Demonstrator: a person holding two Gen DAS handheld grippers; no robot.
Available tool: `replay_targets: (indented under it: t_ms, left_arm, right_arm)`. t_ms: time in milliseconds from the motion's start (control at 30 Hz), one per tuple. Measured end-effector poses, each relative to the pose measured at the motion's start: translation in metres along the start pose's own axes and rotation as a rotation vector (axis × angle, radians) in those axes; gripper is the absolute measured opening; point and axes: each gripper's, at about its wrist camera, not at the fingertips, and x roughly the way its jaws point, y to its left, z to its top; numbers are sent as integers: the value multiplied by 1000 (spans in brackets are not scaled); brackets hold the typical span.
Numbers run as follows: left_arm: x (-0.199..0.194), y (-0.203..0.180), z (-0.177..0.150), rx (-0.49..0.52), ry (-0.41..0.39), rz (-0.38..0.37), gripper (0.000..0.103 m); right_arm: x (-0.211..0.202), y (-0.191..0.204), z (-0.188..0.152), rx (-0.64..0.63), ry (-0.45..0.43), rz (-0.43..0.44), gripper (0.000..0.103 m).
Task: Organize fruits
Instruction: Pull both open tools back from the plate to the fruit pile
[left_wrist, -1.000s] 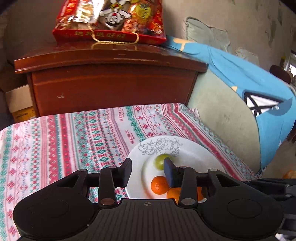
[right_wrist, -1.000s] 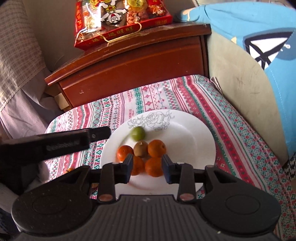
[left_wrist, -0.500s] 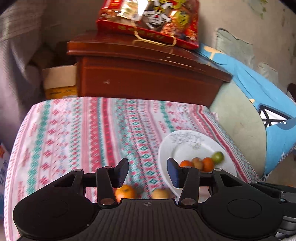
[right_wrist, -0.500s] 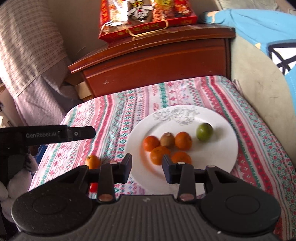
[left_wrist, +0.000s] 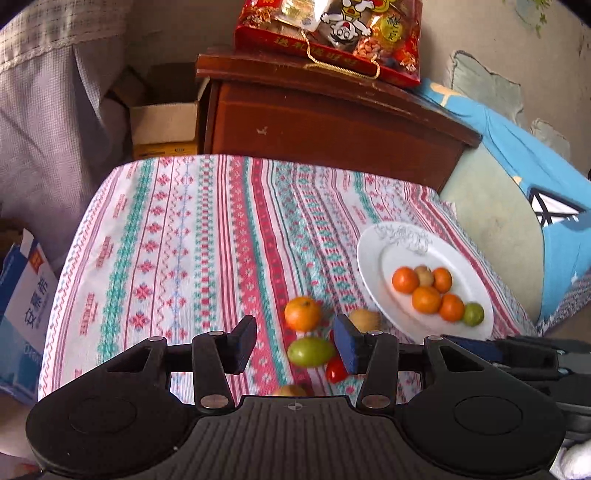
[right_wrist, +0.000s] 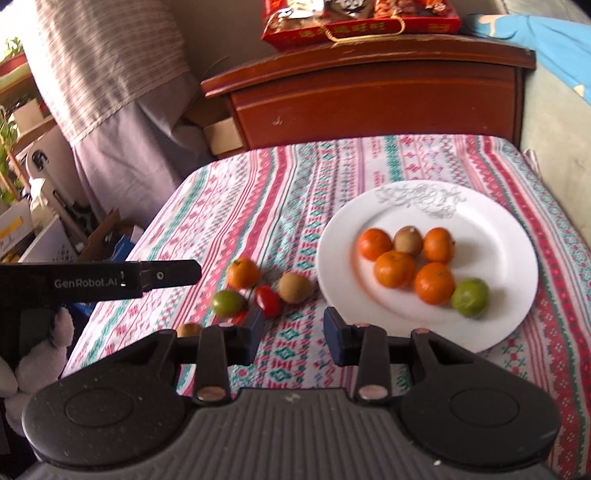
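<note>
The green fruit (left_wrist: 311, 351) (smooth, round, likely to roll) wants a gentle hold across its middle, while the left gripper (left_wrist: 294, 343) and the right gripper (right_wrist: 293, 334) both stand apart and empty.

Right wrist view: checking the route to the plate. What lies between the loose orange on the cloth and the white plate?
A brown kiwi lies on the tablecloth between the loose orange and the white plate, as the right wrist view shows.

A: Where does the left gripper (left_wrist: 294, 341) sit relative to the white plate (left_wrist: 373, 258)?

B: Well left of it, angled down at the cloth, jaws parted with nothing pressed between the pads.

A: And the right gripper (right_wrist: 293, 332)?

B: Just off the plate's near-left rim, tilted down too, jaws apart and empty.
</note>
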Motion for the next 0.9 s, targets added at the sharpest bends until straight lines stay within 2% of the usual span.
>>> replay_targets:
  t_ms: [400, 900]
  left_arm:
    - [-4, 3, -26, 94, 53, -14, 45]
    - [-6, 5, -35, 174, 87, -14, 45]
  right_arm:
    - [15, 14, -8, -60, 45, 30, 37]
    - [42, 33, -8, -151, 65, 50, 37]
